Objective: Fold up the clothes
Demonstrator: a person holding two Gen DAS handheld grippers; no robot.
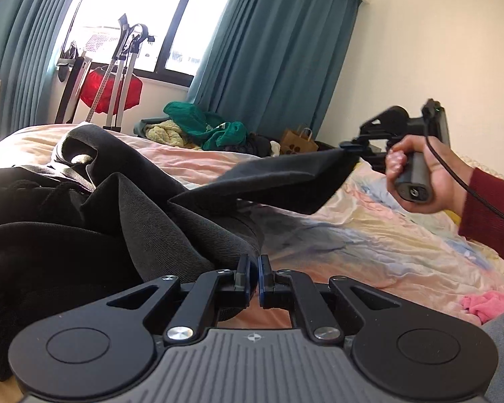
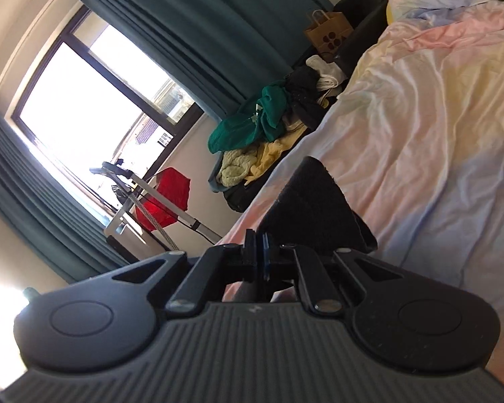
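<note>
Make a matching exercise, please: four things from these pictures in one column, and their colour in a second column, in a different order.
Things:
1. garment held by the right gripper
2. curtains
3. paper bag
4. small cloth on the bed

Colours:
A. brown
B. pink
C. dark grey
D. teal

Pairs: 1-C, 2-D, 3-A, 4-B

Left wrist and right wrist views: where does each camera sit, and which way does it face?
Left wrist: on the left claw, level over the bed, facing the window; shut on the dark garment; the person's hand shows.
Right wrist: on the right claw, rolled sideways, facing the same window; shut on the garment's corner.
Shared: garment, bed, green clothes pile, paper bag.
</note>
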